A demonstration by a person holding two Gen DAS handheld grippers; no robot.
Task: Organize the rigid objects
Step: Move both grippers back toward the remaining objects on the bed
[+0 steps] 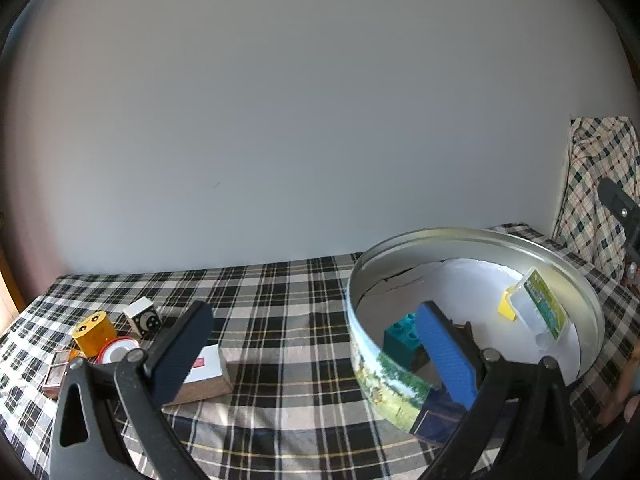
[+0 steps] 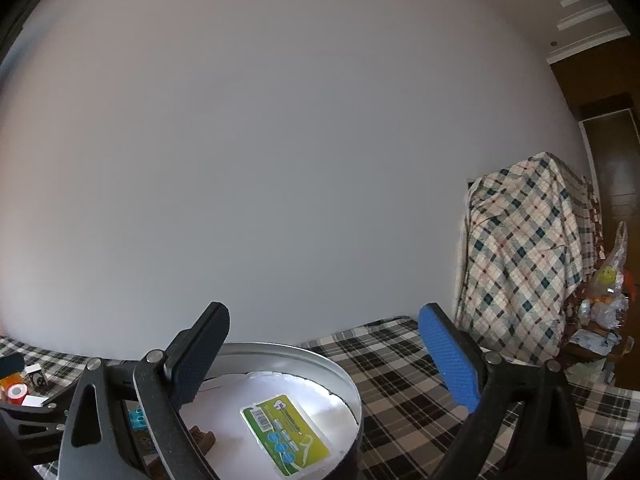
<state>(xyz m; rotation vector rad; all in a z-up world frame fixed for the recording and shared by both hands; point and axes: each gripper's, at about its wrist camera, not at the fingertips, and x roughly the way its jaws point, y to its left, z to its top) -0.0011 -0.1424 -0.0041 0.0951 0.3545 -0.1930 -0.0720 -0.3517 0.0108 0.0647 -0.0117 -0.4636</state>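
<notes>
A round silver metal tin (image 1: 472, 240) with a painted picture on its side is sitting on the checked black-and-white cloth (image 1: 280, 292) near the right end of the bed-like surface, close to the wall edge. Its open mouth is facing up. Inside it, a clear plastic box with a green label (image 2: 286, 434) is lying flat on the white lining, its long side running from the tin's middle toward the near rim. In the left view the box is looking tipped against the far right wall of the tin. A teal toy brick (image 1: 402, 342) is resting inside by the near left wall.

The left gripper (image 1: 316, 350) is hanging low over the cloth, pointing at the wall, one finger by the tin's near side. Its jaws are spread wide and holding nothing.

The right gripper (image 2: 326, 360) is hovering above the tin, also pointing at the wall, jaws wide apart and empty.

Near the left end, a yellow round block (image 1: 94, 332), a white cube (image 1: 143, 316) and a flat white-topped box (image 1: 204, 376) are lying close together.
</notes>
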